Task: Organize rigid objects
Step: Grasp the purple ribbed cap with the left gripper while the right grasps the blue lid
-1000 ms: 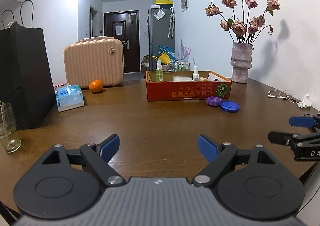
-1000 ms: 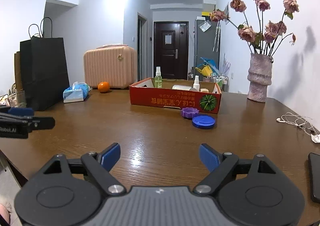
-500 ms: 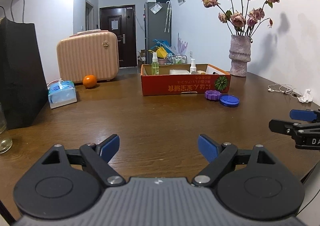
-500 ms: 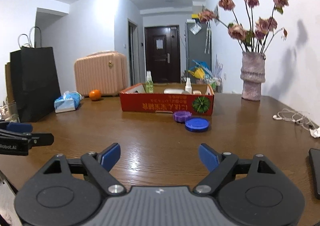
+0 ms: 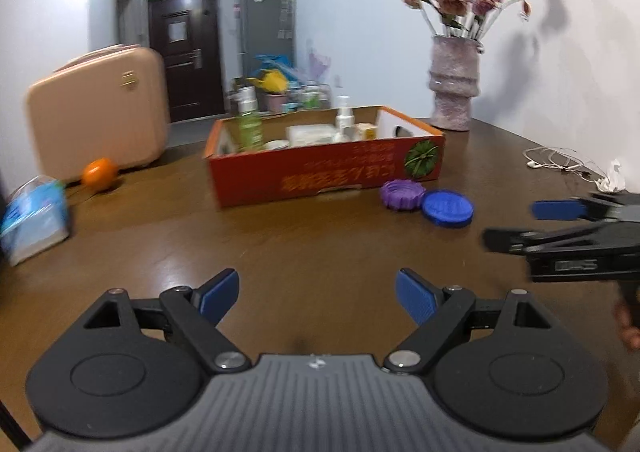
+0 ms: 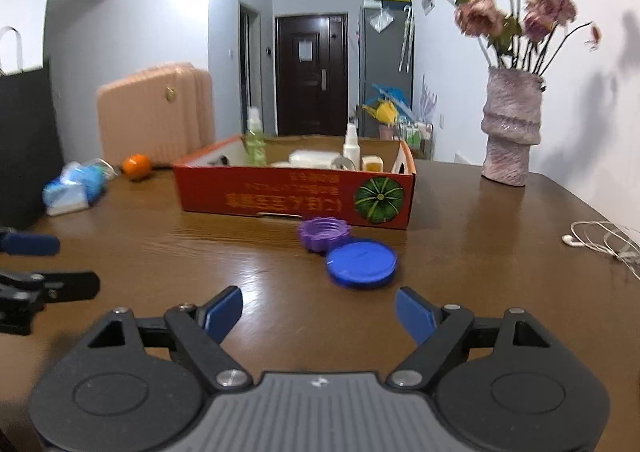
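A purple ridged lid [image 6: 323,234] and a blue round lid [image 6: 361,263] lie on the brown table just in front of a red cardboard box [image 6: 296,200]. The box holds bottles and small packs. My right gripper [image 6: 319,314] is open and empty, a short way before the blue lid. My left gripper [image 5: 317,298] is open and empty, farther from the two lids [image 5: 401,194] [image 5: 448,208] and the box [image 5: 324,176]. The right gripper also shows at the right edge of the left wrist view [image 5: 516,226].
A vase of dried flowers [image 6: 510,132] stands at the back right. White earphones [image 6: 600,238] lie at the right. An orange [image 6: 137,165], a tissue pack [image 6: 74,188], a pink suitcase [image 6: 156,112] and a black bag [image 6: 24,140] are at the left.
Both grippers have moved forward toward the box and the two lids, which now look larger and nearer. Both stay open and empty.
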The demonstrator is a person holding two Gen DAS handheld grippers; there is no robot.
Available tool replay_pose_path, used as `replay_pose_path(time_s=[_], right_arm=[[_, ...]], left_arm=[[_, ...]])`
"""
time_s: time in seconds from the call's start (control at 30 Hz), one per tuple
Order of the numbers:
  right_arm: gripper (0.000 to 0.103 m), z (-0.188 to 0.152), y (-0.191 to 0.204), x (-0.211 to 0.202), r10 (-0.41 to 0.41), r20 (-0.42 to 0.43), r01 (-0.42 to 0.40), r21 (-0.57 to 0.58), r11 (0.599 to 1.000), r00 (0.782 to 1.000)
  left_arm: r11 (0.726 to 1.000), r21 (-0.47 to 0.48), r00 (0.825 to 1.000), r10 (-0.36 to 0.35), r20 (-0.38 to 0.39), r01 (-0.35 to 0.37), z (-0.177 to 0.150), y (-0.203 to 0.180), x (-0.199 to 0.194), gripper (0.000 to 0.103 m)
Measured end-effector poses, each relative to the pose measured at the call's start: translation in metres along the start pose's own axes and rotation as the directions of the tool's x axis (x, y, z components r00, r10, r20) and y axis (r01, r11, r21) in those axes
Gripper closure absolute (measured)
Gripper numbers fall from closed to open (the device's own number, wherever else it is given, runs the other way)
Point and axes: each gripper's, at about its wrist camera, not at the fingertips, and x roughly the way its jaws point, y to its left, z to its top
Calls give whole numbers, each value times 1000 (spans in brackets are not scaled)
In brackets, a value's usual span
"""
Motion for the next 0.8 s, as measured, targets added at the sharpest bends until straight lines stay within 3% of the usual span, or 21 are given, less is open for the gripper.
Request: replay_pose_path(time_s=[0.07,0.23,0.33,0.37,0.47,0.67,0.73,0.77,0.8], right_arm=[[21,11,-8,32,-11,-35,10,-15,1000,999],[25,32,-32,111,-35,-138,32,-22,999,990],[38,38,-47,144,-21,-198,20,-9,1000,980],[38,39,-51,151,-4,-210,3,-8,1000,978],[38,43,-65,152,-12,-208,11,-5,1000,978],[38,46,-110,137,-37,-130,57,151,987,991],[38,45,-117,135,-18,-110,38,182,983,994],[38,44,-118,135,-9,-110,30,190,981,994],[38,44,-117,135,-6,-111,26,185,982,994]], left_arm=[[1000,18,1000,-5,-12,5,14,-5,25,16],[993,33,992,-109,-63,112,45,-16,90,16],[988,52,986,-137,-95,143,57,-27,131,16],[987,53,984,-149,-101,155,60,-31,142,16],[979,26,973,-196,-118,201,70,-40,175,16],[973,44,966,-217,-140,225,80,-63,217,20],[970,60,963,-224,-149,235,78,-67,222,31],[969,68,962,-225,-157,237,77,-68,224,47],[969,78,964,-219,-154,233,76,-69,224,48]])
